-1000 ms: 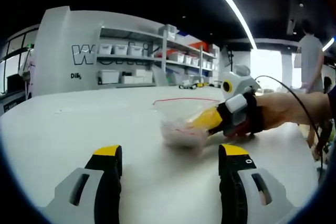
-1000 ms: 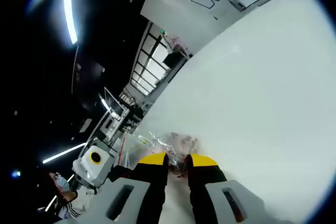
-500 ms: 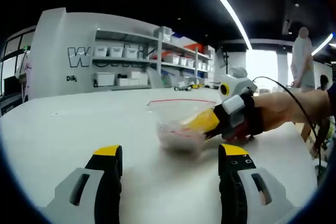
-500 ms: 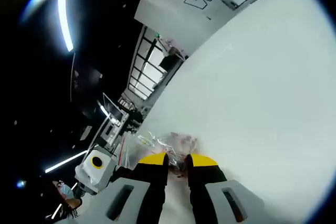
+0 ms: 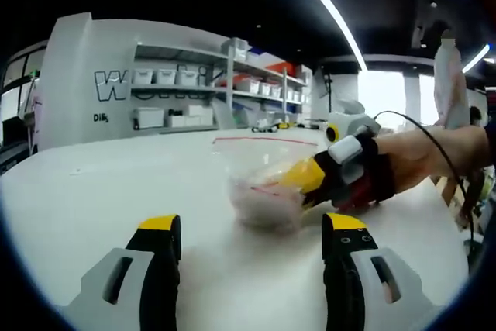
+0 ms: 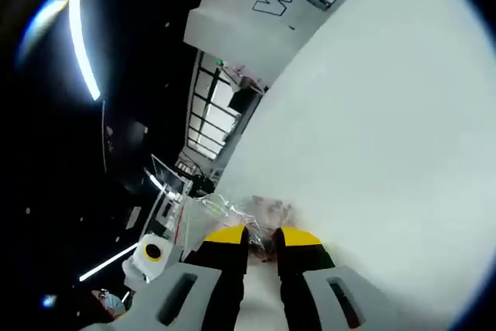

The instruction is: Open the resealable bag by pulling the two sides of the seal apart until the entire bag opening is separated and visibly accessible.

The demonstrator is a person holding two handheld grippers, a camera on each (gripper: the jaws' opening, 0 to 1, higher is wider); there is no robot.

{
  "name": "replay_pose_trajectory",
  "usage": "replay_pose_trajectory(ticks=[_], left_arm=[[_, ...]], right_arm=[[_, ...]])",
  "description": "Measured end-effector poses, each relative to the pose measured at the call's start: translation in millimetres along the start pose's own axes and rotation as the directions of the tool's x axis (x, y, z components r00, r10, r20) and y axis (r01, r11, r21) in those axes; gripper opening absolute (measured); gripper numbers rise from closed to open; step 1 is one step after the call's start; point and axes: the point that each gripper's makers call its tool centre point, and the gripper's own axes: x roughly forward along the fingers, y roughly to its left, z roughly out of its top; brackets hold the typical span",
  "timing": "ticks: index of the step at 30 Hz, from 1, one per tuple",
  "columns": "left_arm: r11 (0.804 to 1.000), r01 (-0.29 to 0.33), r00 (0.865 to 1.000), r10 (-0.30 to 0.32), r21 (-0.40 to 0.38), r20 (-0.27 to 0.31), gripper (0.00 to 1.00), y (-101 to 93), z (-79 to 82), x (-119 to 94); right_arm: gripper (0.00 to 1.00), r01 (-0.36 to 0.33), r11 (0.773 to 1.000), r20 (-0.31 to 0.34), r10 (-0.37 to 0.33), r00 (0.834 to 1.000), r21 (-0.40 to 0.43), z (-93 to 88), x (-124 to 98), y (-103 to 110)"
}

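The opening has barely begun, as far as can be judged: one side of the bag is gripped, the other is not, and the red seal line reads as one unbroken strip, so the whole pull-apart is left to do. In the left gripper view, the left gripper [image 5: 252,230] sits nearest, its yellow-tipped fingers [image 5: 159,224] wide apart with nothing between them but bare table [image 5: 93,191]. Just ahead of those fingers, a little toward the right one, the clear bag [image 5: 260,191] rests on the table, its lower part filled with pale pinkish contents and its red-edged top standing up beyond. The right gripper [image 5: 306,177] comes in from the right of that view, held by a hand [image 5: 422,162], and its yellow tips are pinched on the bag's near side. In the right gripper view, the right gripper's [image 6: 261,236] fingers [image 6: 227,235] are nearly together with crinkled clear film [image 6: 248,211] caught between and just past their tips. Far beyond the bag stand shelves of bins [image 5: 167,98].
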Motion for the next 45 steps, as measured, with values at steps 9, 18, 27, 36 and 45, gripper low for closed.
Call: replay_pose_trajectory(ticks=[9,18,27,36,45], left_arm=[[1.0,0.018,1.0,-0.018,0.006,-0.003,0.72,-4.6,-1.1,1.0],[0.998,0.057,0.998,-0.057,0.008,0.008,0.67,-13.1,-0.1,1.4],[0.997,0.078,0.997,-0.078,0.01,0.023,0.66,-15.4,1.9,3.2],[0.995,0.094,0.995,-0.095,0.037,0.014,0.64,-19.8,-1.2,5.2],[0.99,0.123,0.991,-0.126,0.063,0.049,0.57,-25.2,4.8,4.6]], right_arm=[[0.11,0.006,1.0,0.002,-0.006,1.0,0.006,-2.3,-0.6,0.3],[0.11,0.005,1.0,0.007,-0.005,1.0,0.025,-4.9,-1.7,1.8],[0.11,0.002,1.0,0.004,-0.002,1.0,0.022,-4.0,-1.2,2.3],[0.11,0.0,1.0,0.0,0.0,1.0,0.031,-4.9,-0.8,3.1],[0.11,-0.006,0.999,-0.009,0.006,1.0,0.043,-8.1,-0.3,4.1]])
